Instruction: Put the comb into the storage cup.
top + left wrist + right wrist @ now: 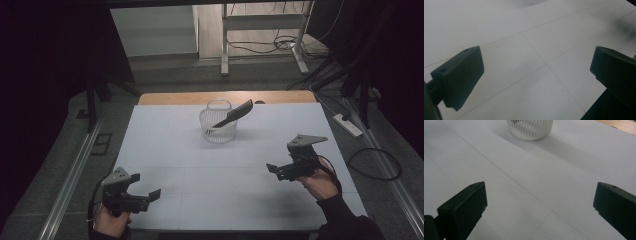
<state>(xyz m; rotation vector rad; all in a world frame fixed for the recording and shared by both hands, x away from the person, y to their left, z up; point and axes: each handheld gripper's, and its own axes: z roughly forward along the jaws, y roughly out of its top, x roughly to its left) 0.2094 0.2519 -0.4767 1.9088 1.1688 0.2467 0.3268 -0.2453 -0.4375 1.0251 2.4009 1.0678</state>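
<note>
A white slotted basket [218, 131] stands on the white table top [175, 150], toward the far middle. A black comb [235, 114] leans in it, sticking out over the right rim. My left gripper [145, 190] hovers near the front left edge, open, with bare table between its jaws [536, 72]. My right gripper [274, 170] is at the right, open and empty. In the right gripper view the basket [531, 130] sits ahead beyond the spread jaws, which frame bare table [539, 202].
Past the white sheet a strip of wooden table edge [200, 97] shows. On the floor lie a power strip [348, 125] and cables [375, 165] at the right, and a metal frame [260, 30] stands behind.
</note>
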